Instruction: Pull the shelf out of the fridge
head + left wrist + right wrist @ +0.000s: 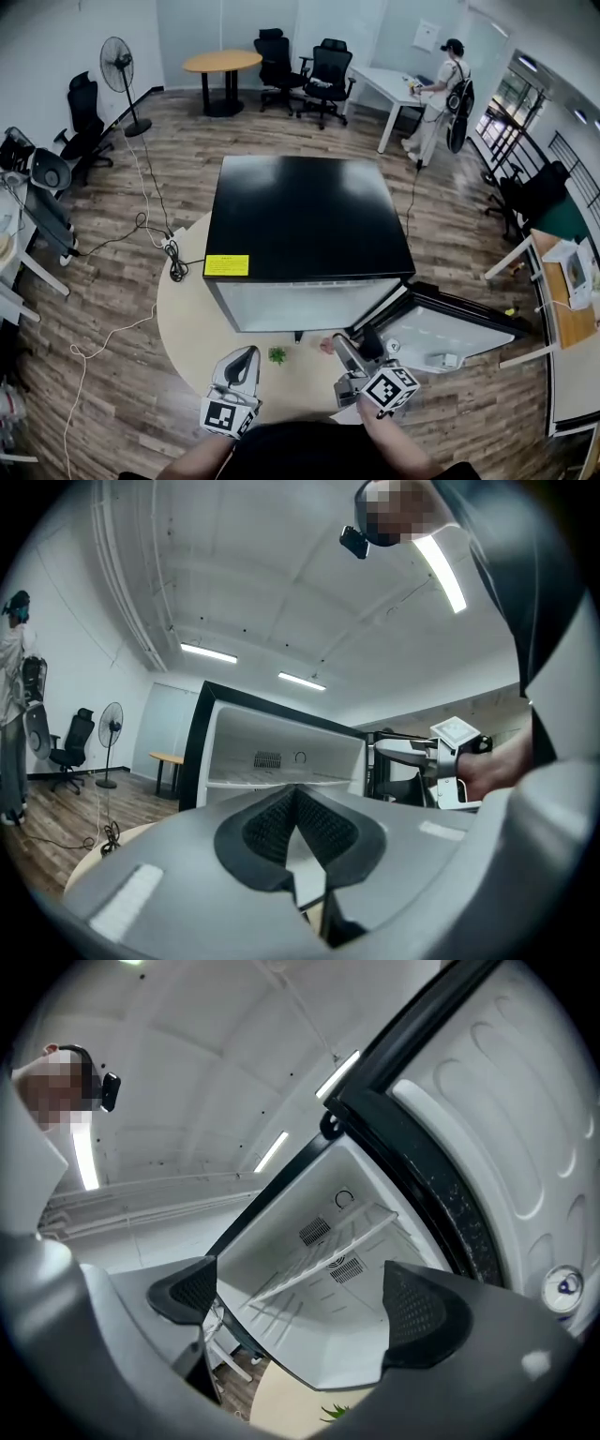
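A small black fridge (305, 220) stands on a round beige table (183, 309), its door (441, 330) swung open to the right. The white inside shows in both gripper views, with a clear shelf (323, 1258) (272, 778) lying across it. My left gripper (246, 360) hangs in front of the fridge, its pads (267, 827) pressed together on nothing. My right gripper (349, 349) is open just before the fridge's opening, empty, its pads (417, 1312) wide apart with the shelf seen between them.
A small green plant piece (277, 354) and a pinkish object (325, 344) lie on the table before the fridge. Cables (159, 239) trail over the wooden floor at left. Office chairs (314, 70), a round table (223, 64), a fan (120, 66) and a standing person (441, 98) are farther back.
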A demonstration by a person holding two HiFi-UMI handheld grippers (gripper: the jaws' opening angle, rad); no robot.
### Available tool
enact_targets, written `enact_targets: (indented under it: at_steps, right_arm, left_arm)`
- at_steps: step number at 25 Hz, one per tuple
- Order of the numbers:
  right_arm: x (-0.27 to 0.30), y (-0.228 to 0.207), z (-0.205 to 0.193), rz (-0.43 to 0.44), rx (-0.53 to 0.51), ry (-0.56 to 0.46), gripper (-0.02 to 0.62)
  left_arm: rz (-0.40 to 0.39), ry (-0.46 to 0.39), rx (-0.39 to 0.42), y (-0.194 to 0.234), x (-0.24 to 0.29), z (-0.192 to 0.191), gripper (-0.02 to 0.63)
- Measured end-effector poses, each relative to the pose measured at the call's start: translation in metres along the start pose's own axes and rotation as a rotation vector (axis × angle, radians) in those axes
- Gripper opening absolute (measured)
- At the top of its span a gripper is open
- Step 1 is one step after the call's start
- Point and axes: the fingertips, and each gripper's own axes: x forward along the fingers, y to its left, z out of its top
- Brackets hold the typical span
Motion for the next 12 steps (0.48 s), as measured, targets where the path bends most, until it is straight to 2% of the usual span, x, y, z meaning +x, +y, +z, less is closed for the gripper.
enact_targets:
  at_steps: [4, 7, 12]
  right_arm:
    - [0.015, -0.014, 0.002, 0.039, 0.086, 0.028, 0.563]
    - [0.028, -0.017, -0.001, 0.076, 0.141, 0.038, 0.561]
    - [0.048, -0.023, -0.009, 0.094, 0.233, 0.059, 0.558]
  left_arm:
    - [0.061, -0.005, 0.026, 0.0, 0.013, 0.012, -0.002]
    - [0.067, 0.037, 0.053, -0.005, 0.022, 0.015, -0.002]
    - [0.079, 0.018, 0.075, -0.005, 0.025, 0.015, -0.002]
